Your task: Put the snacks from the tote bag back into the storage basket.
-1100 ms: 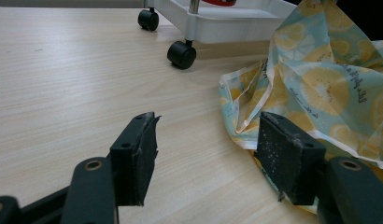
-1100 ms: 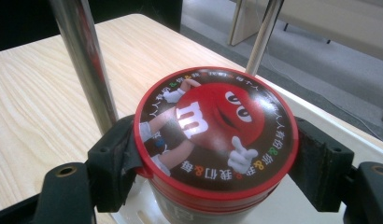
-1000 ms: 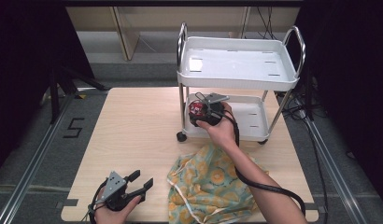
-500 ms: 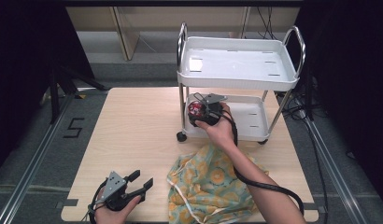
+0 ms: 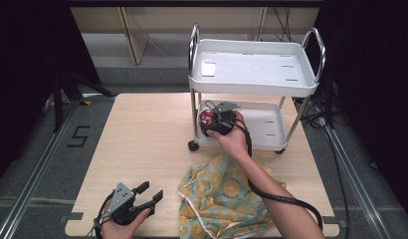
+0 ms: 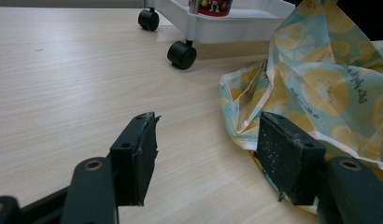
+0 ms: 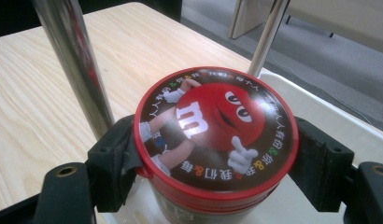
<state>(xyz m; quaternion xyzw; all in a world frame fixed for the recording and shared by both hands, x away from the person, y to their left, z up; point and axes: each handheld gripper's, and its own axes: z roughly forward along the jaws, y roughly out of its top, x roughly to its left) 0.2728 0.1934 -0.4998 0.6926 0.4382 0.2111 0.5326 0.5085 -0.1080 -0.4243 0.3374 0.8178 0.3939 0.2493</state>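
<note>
Candy tin [image 7: 216, 140] sits clenched in my right claw [image 7: 217, 163] over the cart's lower tray [image 5: 264, 130], gripped at its lid for placing, while my left claw [image 6: 213, 156] waits released beside the lemon-print bag [image 6: 320, 79].

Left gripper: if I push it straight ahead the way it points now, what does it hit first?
Probably the cloth: the left gripper is open over bare table, its right jaw already at the cloth's edge. The cart wheel sits farther off.
</note>
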